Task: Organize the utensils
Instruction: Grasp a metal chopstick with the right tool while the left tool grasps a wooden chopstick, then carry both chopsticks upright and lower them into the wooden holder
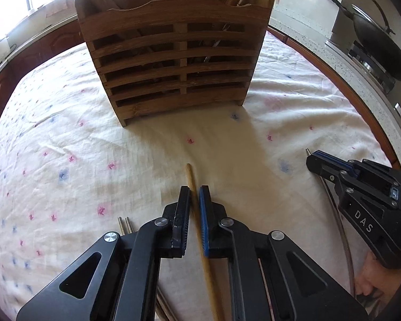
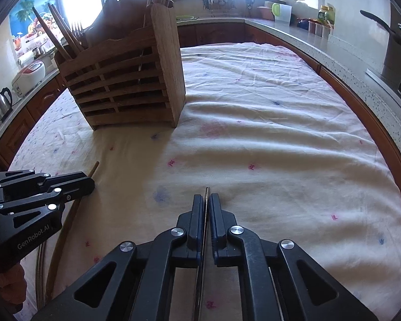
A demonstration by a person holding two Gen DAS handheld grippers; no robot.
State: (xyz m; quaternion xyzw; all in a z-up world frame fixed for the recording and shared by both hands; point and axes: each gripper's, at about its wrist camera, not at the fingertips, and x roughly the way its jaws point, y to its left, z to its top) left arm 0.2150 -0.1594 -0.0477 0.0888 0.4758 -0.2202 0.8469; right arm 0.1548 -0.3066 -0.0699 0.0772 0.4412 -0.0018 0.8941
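Observation:
A slatted wooden utensil holder [image 1: 173, 58] stands on the cloth-covered table, with chopsticks, forks and spoons in it; it also shows in the right wrist view [image 2: 125, 80]. My left gripper [image 1: 194, 195] is shut on a wooden chopstick [image 1: 193, 182] low over the cloth. My right gripper [image 2: 206, 200] is shut on a thin metal utensil handle [image 2: 206, 192]. The right gripper shows in the left wrist view [image 1: 311, 160] at the right; the left gripper shows in the right wrist view [image 2: 89, 183] at the left.
Two more chopstick tips [image 1: 125, 224] lie on the cloth left of my left gripper. The table cloth [image 2: 280, 147] is white with small flowers. A stone counter [image 2: 334, 53] with a wok [image 1: 382, 42] runs along the right; a kettle [image 2: 2, 101] and rice cooker [image 2: 30, 75] stand at the left.

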